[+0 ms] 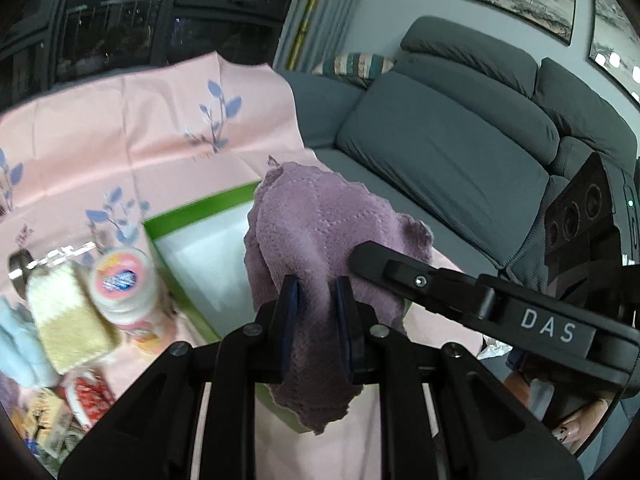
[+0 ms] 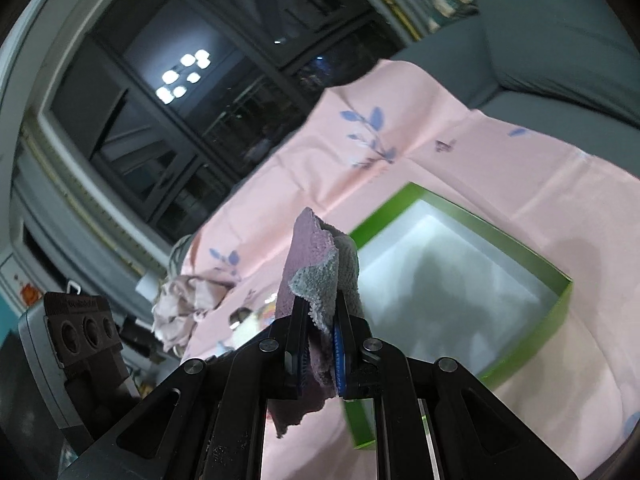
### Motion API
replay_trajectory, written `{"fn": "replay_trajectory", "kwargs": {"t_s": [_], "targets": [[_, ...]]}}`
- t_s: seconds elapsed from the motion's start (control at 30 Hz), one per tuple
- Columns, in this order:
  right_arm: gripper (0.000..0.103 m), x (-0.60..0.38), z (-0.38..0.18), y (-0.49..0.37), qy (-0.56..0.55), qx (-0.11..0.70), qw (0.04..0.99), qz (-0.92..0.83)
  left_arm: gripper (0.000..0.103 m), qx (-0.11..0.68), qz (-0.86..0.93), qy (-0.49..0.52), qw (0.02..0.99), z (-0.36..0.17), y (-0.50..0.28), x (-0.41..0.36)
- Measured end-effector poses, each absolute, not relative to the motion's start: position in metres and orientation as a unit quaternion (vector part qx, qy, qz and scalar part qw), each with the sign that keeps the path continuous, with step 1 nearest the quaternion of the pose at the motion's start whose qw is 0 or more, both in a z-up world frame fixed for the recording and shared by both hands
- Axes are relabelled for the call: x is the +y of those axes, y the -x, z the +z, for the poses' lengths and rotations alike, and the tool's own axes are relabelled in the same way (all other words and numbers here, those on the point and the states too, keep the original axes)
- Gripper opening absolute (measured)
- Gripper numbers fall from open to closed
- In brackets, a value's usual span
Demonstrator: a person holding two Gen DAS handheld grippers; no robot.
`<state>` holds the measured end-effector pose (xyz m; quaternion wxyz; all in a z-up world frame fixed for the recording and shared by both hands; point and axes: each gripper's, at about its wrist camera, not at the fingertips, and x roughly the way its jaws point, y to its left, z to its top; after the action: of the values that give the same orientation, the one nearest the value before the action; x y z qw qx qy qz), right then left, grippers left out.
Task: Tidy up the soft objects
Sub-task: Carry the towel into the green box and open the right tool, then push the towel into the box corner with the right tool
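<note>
A purple towel (image 1: pixel 320 232) hangs between both grippers above a green box (image 1: pixel 188 216) with a white inside. My left gripper (image 1: pixel 316 292) is shut on one part of the towel. My right gripper (image 2: pixel 322 304) is shut on another edge of the purple towel (image 2: pixel 312 256), whose grey underside shows. The right gripper also shows in the left wrist view (image 1: pixel 360 256), pressed into the cloth. The green box (image 2: pixel 560 300) lies just beyond the right gripper.
A pink flowered cloth (image 1: pixel 140 128) covers the table. Left of the box lie a yellow-white sponge cloth (image 1: pixel 68 320), a light blue cloth (image 1: pixel 16 344), a round tub (image 1: pixel 124 284) and packets. A grey sofa (image 1: pixel 460 152) stands to the right. A crumpled beige cloth (image 2: pixel 188 304) lies at the table's far edge.
</note>
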<state>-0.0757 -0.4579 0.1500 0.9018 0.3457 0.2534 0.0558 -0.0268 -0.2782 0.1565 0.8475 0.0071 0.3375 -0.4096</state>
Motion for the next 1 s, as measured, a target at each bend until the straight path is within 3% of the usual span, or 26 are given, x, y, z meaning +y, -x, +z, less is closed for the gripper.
{"fn": "replay_trajectory", "kwargs": {"t_s": [0.27, 0.67, 1.0], "targets": [[0.012, -0.483, 0.118, 0.065, -0.378, 0.289, 0.880, 0.013, 0.016, 0.383, -0.402, -0.009, 0.831, 0.124, 0.021, -0.297], [0.012, -0.503, 0.112, 0.076, -0.388, 0.276, 0.879, -0.039, 0.019, 0.415, -0.400, -0.037, 0.816, 0.100, 0.023, -0.313], [0.014, -0.510, 0.101, 0.070, -0.391, 0.312, 0.863, -0.065, 0.019, 0.445, -0.384, -0.054, 0.807, 0.082, 0.021, -0.314]]}}
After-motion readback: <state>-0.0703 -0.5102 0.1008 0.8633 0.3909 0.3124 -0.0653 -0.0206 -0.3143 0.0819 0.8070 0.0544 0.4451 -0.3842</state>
